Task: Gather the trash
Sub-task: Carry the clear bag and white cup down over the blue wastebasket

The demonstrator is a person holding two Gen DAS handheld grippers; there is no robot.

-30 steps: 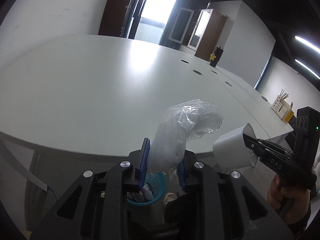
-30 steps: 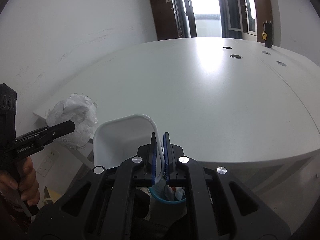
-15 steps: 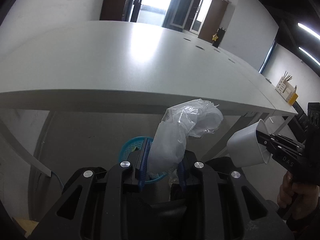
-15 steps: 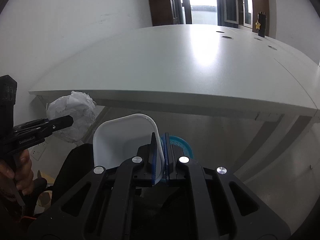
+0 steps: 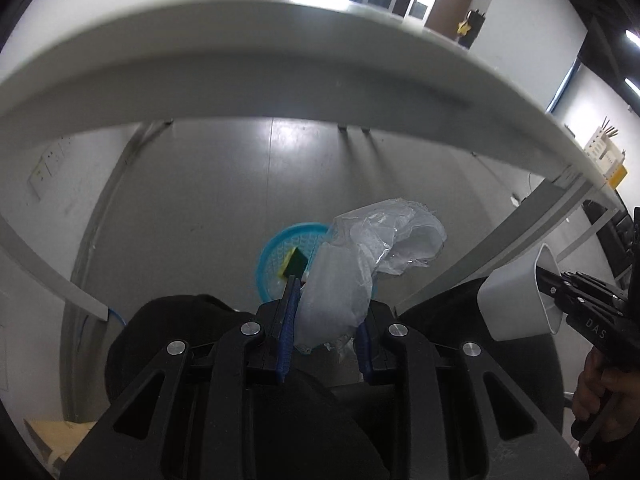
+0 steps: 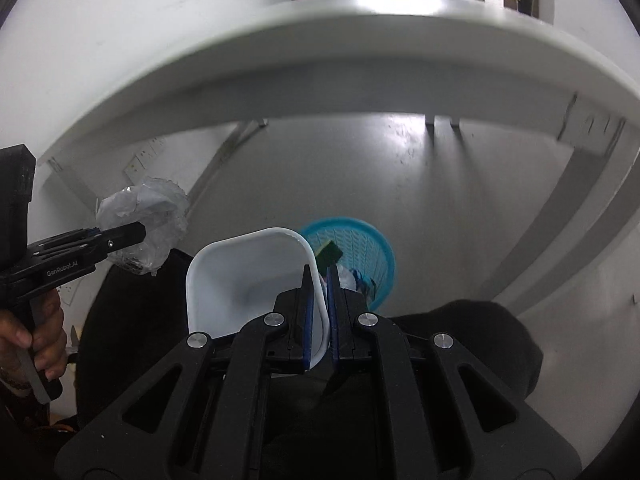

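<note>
The left gripper (image 5: pixel 326 320) is clamped on a crumpled clear plastic bag (image 5: pixel 360 276), which sticks up past its 2 blue pads (image 5: pixel 289 328); the right gripper (image 6: pixel 319 312) has its jaws together on the thin wall of a white plastic tub (image 6: pixel 248 280), held with its open mouth toward the camera; a blue basket (image 6: pixel 360 252) stands on the grey floor (image 6: pixel 360 176) under the white table (image 6: pixel 320 52), at 12 o'clock just beyond both grippers; a yellow-and-green sponge (image 5: pixel 294 264) and other scraps lie inside it; in the right wrist view the bag sits at 9 o'clock of the tub, apart from it.
</note>
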